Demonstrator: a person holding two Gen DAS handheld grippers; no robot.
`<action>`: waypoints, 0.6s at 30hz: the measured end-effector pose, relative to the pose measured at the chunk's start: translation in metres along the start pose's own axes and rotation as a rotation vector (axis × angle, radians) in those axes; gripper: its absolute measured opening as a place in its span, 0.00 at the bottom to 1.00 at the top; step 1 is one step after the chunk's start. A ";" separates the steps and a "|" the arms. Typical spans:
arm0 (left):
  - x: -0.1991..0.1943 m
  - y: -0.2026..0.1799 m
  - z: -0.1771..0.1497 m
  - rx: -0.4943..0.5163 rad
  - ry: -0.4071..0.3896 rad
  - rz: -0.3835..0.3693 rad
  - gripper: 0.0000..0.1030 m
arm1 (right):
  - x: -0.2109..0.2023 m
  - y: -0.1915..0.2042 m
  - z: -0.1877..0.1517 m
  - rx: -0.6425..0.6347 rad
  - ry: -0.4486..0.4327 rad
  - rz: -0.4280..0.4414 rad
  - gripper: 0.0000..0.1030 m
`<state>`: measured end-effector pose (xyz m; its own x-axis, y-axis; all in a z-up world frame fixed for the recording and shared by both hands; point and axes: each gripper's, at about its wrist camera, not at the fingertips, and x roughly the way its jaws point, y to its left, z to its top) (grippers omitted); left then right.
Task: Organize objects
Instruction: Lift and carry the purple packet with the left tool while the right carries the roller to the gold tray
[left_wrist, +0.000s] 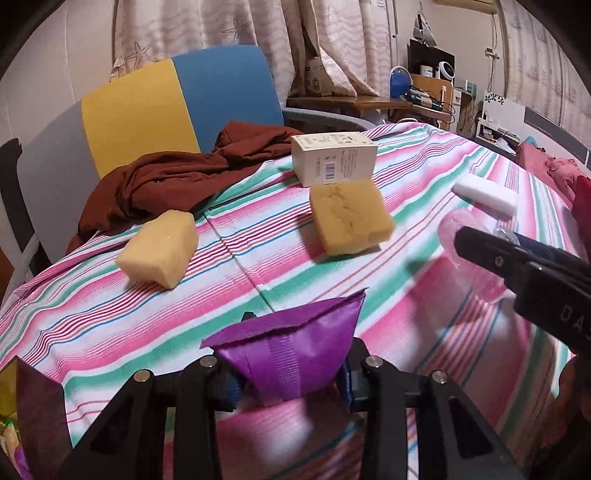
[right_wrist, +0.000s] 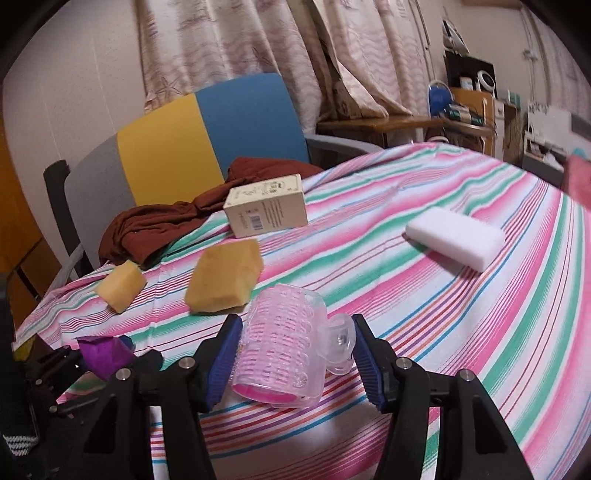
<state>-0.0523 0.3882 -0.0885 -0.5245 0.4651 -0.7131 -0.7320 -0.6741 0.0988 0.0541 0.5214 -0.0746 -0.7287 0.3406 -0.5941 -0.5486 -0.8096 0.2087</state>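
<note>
Left wrist view shows the left gripper (left_wrist: 291, 373) with its blue-padded fingers (left_wrist: 229, 391) clamped on a purple bag (left_wrist: 288, 347) of thin, glossy, crinkled fabric with a ribbed strap down its middle; the bag's mouth is gathered shut, so what it holds cannot be told. It is held just above the counter (left_wrist: 129, 314), which is covered with a cloth striped in pink, green, white and blue.

On the cloth lie two porous sponge blocks: a pale yellow sponge (left_wrist: 159, 247) to the left with cut, angled faces, and a darker tan sponge (left_wrist: 351, 218) with a pitted top, just in front of a white cardboard box (left_wrist: 332, 158) that lies on its side, barcode facing out. A smooth white foam block (left_wrist: 484, 194) with rounded corners sits well apart to the right. A crumpled rust-brown cloth (left_wrist: 177, 177) is heaped at the far edge against a chair (left_wrist: 177, 107) with grey, yellow and blue panels.

Right wrist view shows the right gripper (right_wrist: 295, 358) holding a pink hair roller (right_wrist: 280, 343), a ridged cylinder under a clear plastic clip, between its ribbed blue fingers (right_wrist: 221, 365). The left pad touches the roller and the right one meets the clip's tab, so the fingers are closed on it, over the near part of the counter.
</note>
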 end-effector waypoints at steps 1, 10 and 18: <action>-0.003 0.000 -0.001 -0.004 -0.005 -0.004 0.35 | -0.002 0.001 -0.001 -0.007 -0.005 0.001 0.58; -0.032 0.015 -0.020 -0.187 -0.004 -0.173 0.35 | -0.018 0.008 -0.011 -0.026 -0.018 0.008 0.58; -0.070 0.026 -0.046 -0.260 -0.001 -0.234 0.35 | -0.035 0.026 -0.021 -0.099 -0.015 0.023 0.58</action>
<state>-0.0149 0.3119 -0.0678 -0.3560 0.6252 -0.6945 -0.6973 -0.6725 -0.2480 0.0741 0.4789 -0.0644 -0.7472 0.3275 -0.5783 -0.4888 -0.8603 0.1444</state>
